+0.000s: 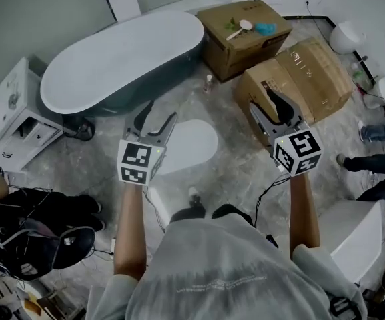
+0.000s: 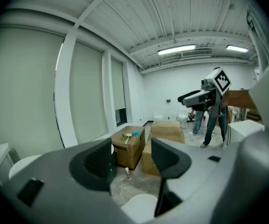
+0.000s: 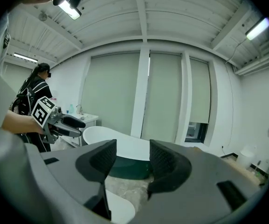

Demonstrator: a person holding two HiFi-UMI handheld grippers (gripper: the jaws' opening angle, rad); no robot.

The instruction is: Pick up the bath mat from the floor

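The bath mat (image 1: 193, 145) is a white oval lying flat on the grey floor beside the bathtub. Both grippers hang in the air above the floor, apart from it. My left gripper (image 1: 159, 117) is over the mat's left end, open and empty. My right gripper (image 1: 263, 100) is to the mat's right, in front of a cardboard box, also open and empty. The mat's edge (image 2: 139, 208) shows low between the left gripper's (image 2: 132, 162) jaws, with the right gripper (image 2: 195, 97) beyond. In the right gripper view, the mat (image 3: 118, 210) lies below the right gripper (image 3: 130, 160).
A white and dark bathtub (image 1: 122, 59) stands at the back left. Two cardboard boxes (image 1: 242, 35) (image 1: 312, 79) stand at the back right, with a small bottle (image 1: 209, 82) on the floor between. A white cabinet (image 1: 15, 122) is at left. People stand at both sides (image 1: 379, 159).
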